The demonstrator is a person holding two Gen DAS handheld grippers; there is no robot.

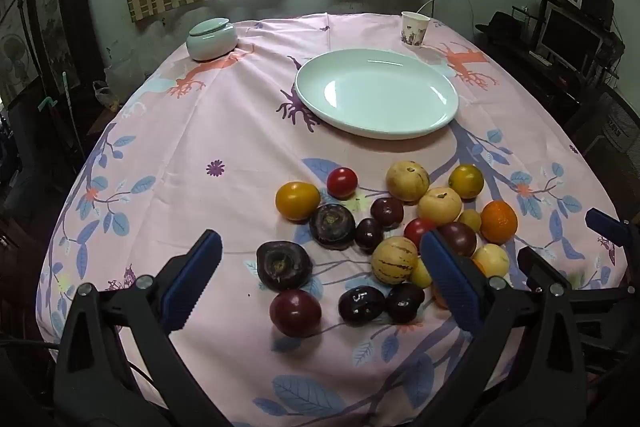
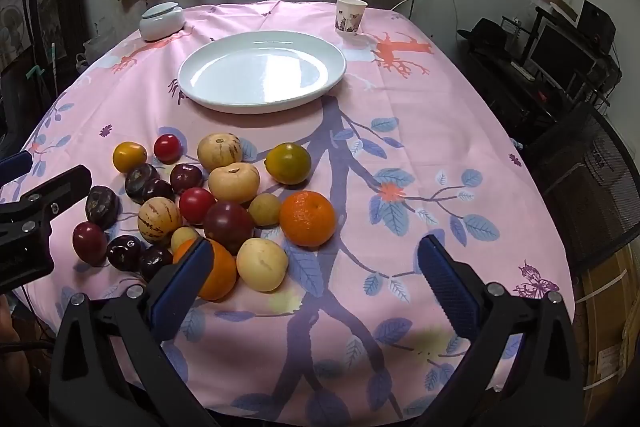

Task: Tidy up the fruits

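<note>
Left wrist view: nearest, left gripper, blue-padded jaws spread wide, pinching nothing, tilted down over a pink tablecloth printed with branches and leaves. Between and just past the jaws, a loose cluster of fruit: a dark red plum, a purple fruit marked with a white "5", two dark flattened fruits with stem scars, a striped pepino melon, a yellow tomato, a red cherry tomato, an orange mandarin. Beyond the cluster, apart from it, a white plate holding no fruit. Farther back, a lidded pale green jar at left, a paper cup at right. At right edge, part of the right gripper.

Right wrist view: nearest, right gripper, jaws likewise spread wide and gripping nothing, over bare cloth. Its left finger overlapping an orange at the cluster's near edge; whether touching, cannot tell. Beside it, a pale yellow fruit. Plate beyond, cup and jar at the far edge.
</note>
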